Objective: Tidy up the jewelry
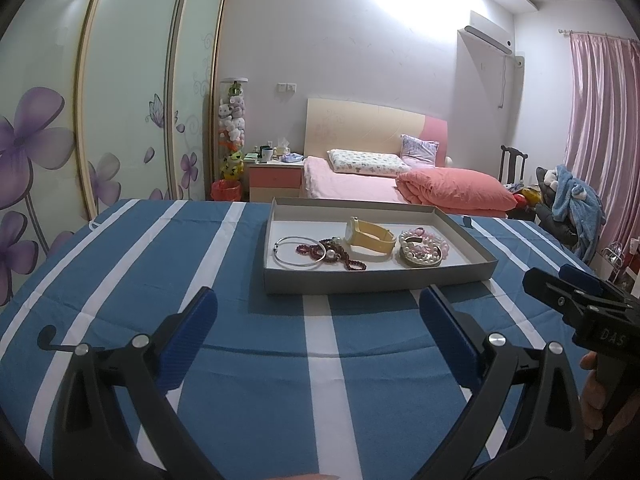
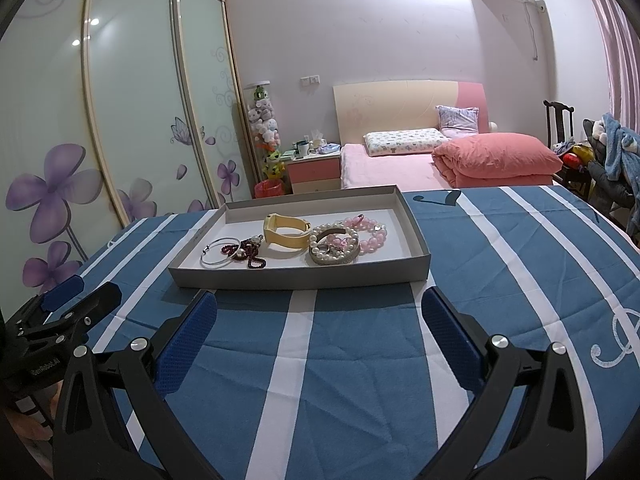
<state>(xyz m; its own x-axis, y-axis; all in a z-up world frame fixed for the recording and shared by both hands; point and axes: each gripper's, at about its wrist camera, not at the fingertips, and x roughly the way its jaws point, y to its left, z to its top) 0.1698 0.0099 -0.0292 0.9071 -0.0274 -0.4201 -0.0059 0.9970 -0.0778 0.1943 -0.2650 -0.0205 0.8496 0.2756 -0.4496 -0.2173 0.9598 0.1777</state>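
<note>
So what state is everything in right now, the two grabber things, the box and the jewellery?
Left gripper: open, empty, short of the tray.
Right gripper: open, empty.
Shallow grey cardboard tray: lidless, flat on the striped blue cloth.
Yellow wristwatch: on edge, strap looped.
Silver bangle: flat.
Dark red bead strand: tangled over the bangle.
White pearl bracelet: piled with the pink bead bracelet.

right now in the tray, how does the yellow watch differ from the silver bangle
The yellow watch has a broad, thick band and stands up on its edge; the silver bangle is a thin wire hoop that lies flat. The watch sits near the middle of the tray; the bangle lies at its left end, overlapping dark red beads. Both are closed loops resting inside the same tray, and neither gripper touches them.
</note>
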